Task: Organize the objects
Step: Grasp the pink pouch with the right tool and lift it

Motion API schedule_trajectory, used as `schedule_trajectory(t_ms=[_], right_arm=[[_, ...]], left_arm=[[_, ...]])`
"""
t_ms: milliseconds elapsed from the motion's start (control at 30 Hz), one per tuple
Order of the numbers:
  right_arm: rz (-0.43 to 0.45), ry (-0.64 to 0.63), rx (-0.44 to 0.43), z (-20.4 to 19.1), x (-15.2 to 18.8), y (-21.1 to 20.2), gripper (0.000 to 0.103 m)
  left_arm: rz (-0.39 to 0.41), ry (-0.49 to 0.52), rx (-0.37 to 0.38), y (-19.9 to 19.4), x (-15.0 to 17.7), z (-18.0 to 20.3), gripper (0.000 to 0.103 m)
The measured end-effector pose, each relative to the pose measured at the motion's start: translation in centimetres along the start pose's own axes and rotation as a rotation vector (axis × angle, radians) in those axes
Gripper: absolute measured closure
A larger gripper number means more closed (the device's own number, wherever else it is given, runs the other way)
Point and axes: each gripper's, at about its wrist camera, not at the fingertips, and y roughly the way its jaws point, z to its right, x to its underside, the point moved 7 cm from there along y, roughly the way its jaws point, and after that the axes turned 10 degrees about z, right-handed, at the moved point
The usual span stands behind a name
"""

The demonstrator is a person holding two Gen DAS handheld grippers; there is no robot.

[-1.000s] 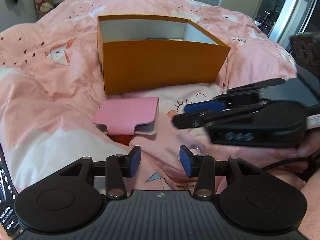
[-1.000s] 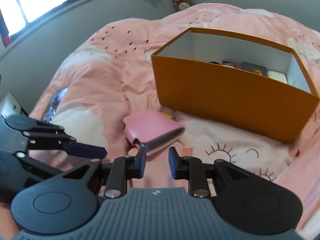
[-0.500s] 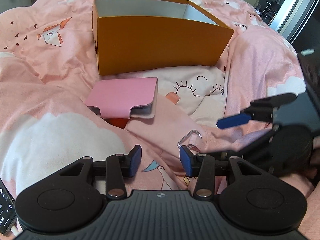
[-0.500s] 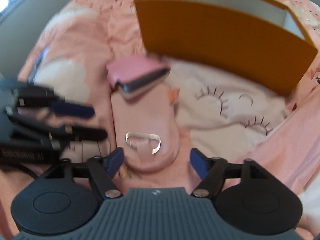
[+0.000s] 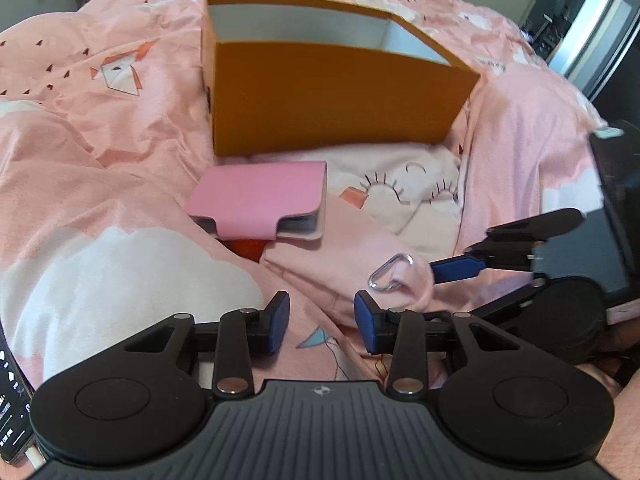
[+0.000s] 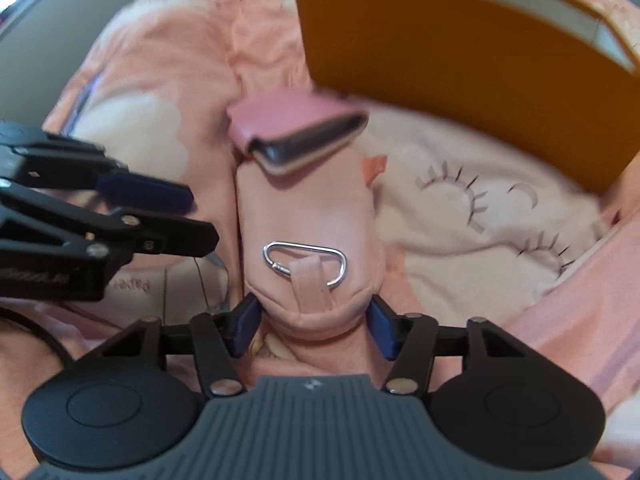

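We hold both grippers angled steeply down over the pink bedspread (image 5: 100, 152). In the right wrist view, the right gripper (image 6: 314, 326) sits at the bottom centre with its jaws closing around the near end of a soft pink pouch (image 6: 308, 216); the blue pads (image 6: 246, 322) stand just at the pouch's two sides, and we cannot tell whether they press on it yet. A silver carabiner (image 6: 305, 258) lies on the pouch, on a pink fabric loop, just above the jaws. At the pouch's far end rests a pink flip case (image 6: 294, 130), and beyond that, in the upper right of the frame, stands the orange box (image 6: 460, 76), open at the top.

In the left wrist view, the left gripper (image 5: 322, 322) hovers at the bottom centre, its jaws at a middling gap and closing with nothing between them, only bedspread below. The right gripper's fingers reach in from the right edge toward the carabiner. A phone (image 5: 10, 396) peeks in at the lower left corner.

A second ago the right gripper was nearly pinched shut and higher, pointing at the flip case; it has since swung wide, come down, and now frames the pouch. The left gripper has narrowed a little and barely moved.
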Motion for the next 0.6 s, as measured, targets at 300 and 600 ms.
schedule_trajectory(t_ms=[300,600], right_arm=[[0.161,0.065,0.102,2.1,-2.9,-4.9,0.056],[0.101,0.155,0.210,4.7,-3.6,-8.0,0.055]], left_arm=[[0.039,0.034,0.022,-0.4,-0.7,0.8,0.058],[0.057,0.107,0.075,0.0,-1.7,2.3,0.057]])
